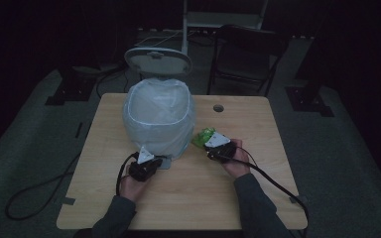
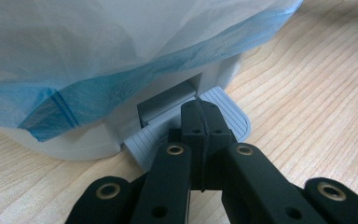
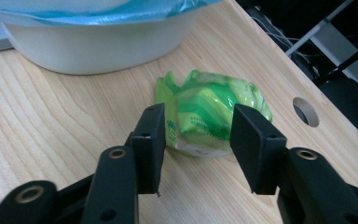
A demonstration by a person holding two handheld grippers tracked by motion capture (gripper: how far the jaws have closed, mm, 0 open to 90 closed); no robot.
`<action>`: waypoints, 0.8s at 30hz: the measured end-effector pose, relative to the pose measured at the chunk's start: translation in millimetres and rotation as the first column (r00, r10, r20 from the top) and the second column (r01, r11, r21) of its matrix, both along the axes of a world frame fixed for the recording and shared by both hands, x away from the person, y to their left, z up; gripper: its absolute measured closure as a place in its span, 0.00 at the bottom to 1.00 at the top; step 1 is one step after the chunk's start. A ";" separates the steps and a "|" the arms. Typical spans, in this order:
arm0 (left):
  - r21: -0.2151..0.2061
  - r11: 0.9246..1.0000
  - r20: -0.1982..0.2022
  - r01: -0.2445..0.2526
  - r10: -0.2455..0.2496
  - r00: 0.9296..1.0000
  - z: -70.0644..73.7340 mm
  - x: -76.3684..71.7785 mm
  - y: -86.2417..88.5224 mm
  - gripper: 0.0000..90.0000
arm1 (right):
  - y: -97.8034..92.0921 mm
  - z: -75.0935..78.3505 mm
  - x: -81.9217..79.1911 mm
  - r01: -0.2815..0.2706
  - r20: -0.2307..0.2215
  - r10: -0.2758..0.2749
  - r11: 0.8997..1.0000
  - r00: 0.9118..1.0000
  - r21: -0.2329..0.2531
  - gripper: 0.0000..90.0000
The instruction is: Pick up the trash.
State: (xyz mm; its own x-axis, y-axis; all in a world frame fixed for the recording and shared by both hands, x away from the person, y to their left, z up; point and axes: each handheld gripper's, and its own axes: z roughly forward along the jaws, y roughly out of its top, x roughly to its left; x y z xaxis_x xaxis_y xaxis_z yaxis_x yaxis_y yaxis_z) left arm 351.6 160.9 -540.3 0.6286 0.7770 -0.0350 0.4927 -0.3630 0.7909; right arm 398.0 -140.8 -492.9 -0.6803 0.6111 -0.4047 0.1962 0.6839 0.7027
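A white pedal bin (image 1: 159, 116) lined with a pale blue bag stands on the table, its lid (image 1: 158, 60) raised. My left gripper (image 1: 146, 159) (image 2: 200, 108) is shut, its tips pressing down on the bin's grey foot pedal (image 2: 223, 112). A crumpled green wrapper (image 1: 203, 136) (image 3: 209, 112) lies on the table to the right of the bin. My right gripper (image 1: 214, 144) (image 3: 198, 126) is open, one jaw on each side of the wrapper's near end, not closed on it.
The wooden table (image 1: 178, 198) has a round cable hole (image 1: 218, 107) (image 3: 306, 111) behind the wrapper. A dark folding chair (image 1: 245, 54) stands beyond the far edge. Cables trail from both grippers across the table and floor.
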 end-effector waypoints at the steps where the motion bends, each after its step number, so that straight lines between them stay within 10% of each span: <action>1: 0.001 1.000 0.000 0.000 0.000 1.000 0.0 0.0 0.0 1.00 | -0.2 -0.8 0.4 0.004 -0.001 -0.004 1.000 1.000 0.002 0.64; 15: 0.000 1.000 -0.001 0.002 -0.002 1.000 0.1 0.1 0.2 1.00 | -11.8 -3.2 2.6 0.012 -0.048 -0.010 0.998 0.999 0.057 0.78; 24: -0.001 1.000 -0.002 0.002 -0.002 1.000 0.1 0.1 0.3 1.00 | -11.4 1.1 3.2 0.000 -0.026 0.002 0.997 1.000 0.080 0.58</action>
State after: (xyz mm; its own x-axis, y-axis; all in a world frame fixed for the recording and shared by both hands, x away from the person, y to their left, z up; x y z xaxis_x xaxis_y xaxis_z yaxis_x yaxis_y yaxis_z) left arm 351.8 161.2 -540.2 0.6303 0.7755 -0.0366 0.4932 -0.3635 0.7903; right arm 401.3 -152.2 -491.9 -0.6907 0.6400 -0.3367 0.2147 0.6261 0.7496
